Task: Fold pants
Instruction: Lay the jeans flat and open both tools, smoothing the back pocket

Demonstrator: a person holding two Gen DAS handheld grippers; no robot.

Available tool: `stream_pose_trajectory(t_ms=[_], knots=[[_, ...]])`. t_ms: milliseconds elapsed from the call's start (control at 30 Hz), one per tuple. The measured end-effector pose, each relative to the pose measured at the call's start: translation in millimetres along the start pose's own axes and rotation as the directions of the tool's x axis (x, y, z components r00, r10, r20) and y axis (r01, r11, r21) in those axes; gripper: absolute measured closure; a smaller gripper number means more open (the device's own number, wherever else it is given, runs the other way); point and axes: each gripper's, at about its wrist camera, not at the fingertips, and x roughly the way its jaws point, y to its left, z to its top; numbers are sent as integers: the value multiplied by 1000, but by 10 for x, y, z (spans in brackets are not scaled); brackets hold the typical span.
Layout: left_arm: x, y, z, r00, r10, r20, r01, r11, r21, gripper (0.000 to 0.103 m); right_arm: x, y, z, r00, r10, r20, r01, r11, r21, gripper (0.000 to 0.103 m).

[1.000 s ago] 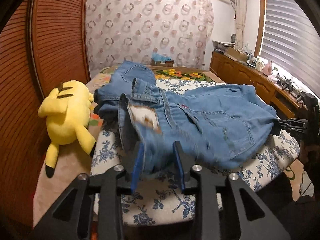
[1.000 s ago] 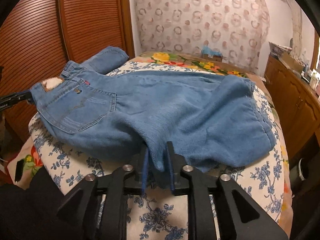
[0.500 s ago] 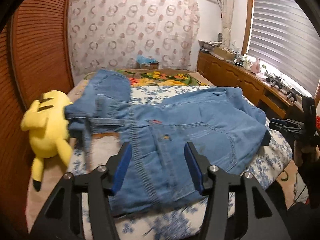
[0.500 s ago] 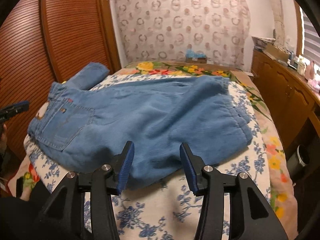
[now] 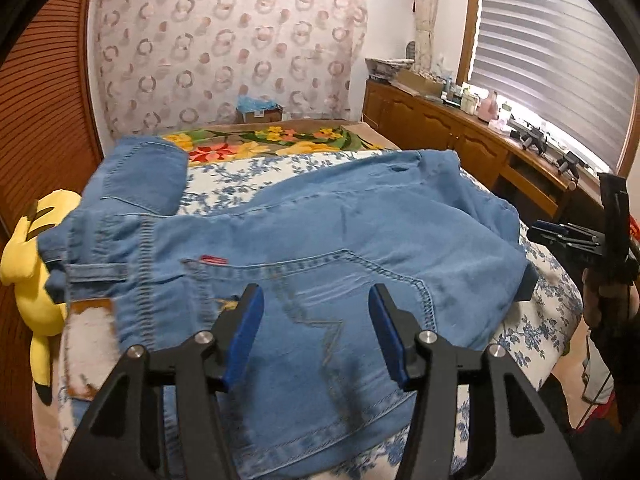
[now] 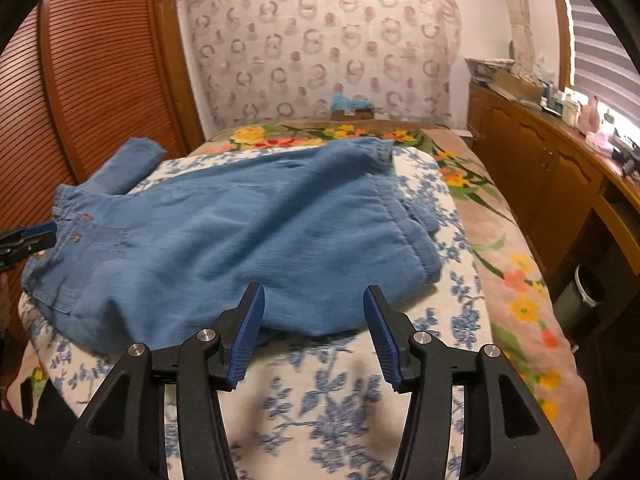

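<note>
Both grips are now released. A second ago each hand-held gripper was clamped on an edge of the light-blue denim pants (image 5: 320, 240); half a second ago the jaws had already parted, and now they stand wide apart with nothing between them.

Left hand-held gripper (image 5: 316, 332): jaws spread, hovering over the waistband end, just above the back pocket with its zigzag stitching (image 5: 320, 328). Whether the blue pads touch the cloth cannot be told.

Right hand-held gripper (image 6: 312, 334): jaws spread, over the blue-and-white floral bed cover (image 6: 332, 400), just short of the near edge of the denim. It is apart from the fabric.

Pants position: lying across the bed on the floral cover, folded over once so the legs lie doubled, waistband and tan leather patch (image 5: 90, 352) toward the yellow plush toy (image 5: 28, 280) on the left side. One leg end (image 5: 148, 172) sticks out toward the far end of the bed, beyond the main folded body. The surface is mostly flat with shallow ripples; the frame shows motion blur.

Judgement: one fold is laid down and let go; the task is partway. The loose leg end and the long shape suggest at least one more fold is needed, likely bringing one end over the other. The next grasp calls for pinching all layers together at an edge, otherwise the doubled layers may slide apart.
</note>
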Motion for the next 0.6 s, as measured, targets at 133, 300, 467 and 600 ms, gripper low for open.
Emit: stream_pose_trajectory(t_ms=[133,300,467,600], knots=[[149,-102,3,1000,-2,-22,3,1000,17,49,55,-139,-7,1000,-24,-4,24,999,29,50],[372,-180,-22,998,-4,-62,6,1000,29,49,105,-263,-4,999,-46,-10,47,998,51,50],[547,-216,-99,996,2,-87,0,1000,21,49,161,-336,26,998,-60,-28,62,996,65,49],[583,-172,-135,997,-13,-82,12,1000,-12,49,187,-383,45,997,-72,-39,74,995,63,49]])
